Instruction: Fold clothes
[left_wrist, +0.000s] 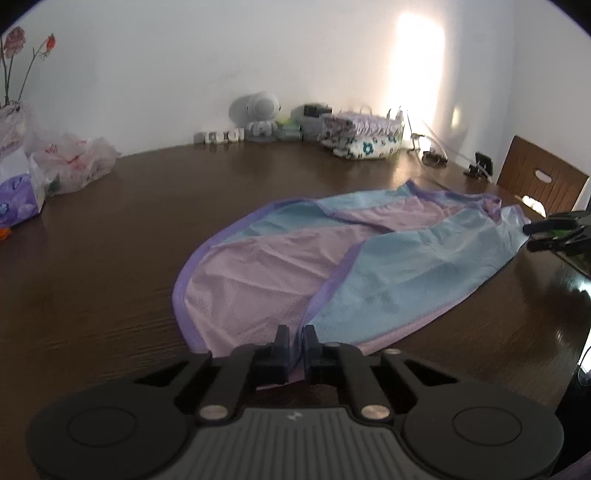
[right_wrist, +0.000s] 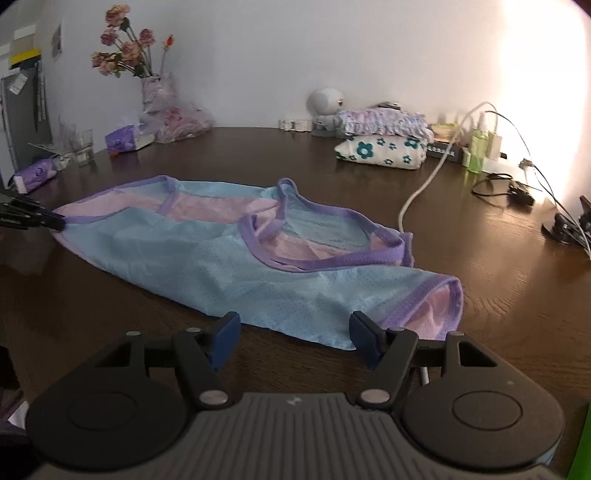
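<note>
Left wrist: left gripper (left_wrist: 296, 341) pinched on vest (left_wrist: 332, 266) hem, right gripper (right_wrist: 293, 334) agape astride vest's shoulder edge; next, probably close right.

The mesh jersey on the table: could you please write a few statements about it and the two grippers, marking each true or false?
1. The left gripper is shut on the hem of the mesh jersey. True.
2. The right gripper is clamped on the jersey. False: its jaws stand open at the near edge.
3. The jersey lies spread on the dark wooden table. True.
4. The jersey is plain white. False: it is blue and pink with purple trim.
5. Folded clothes sit stacked near the wall. True.
</note>
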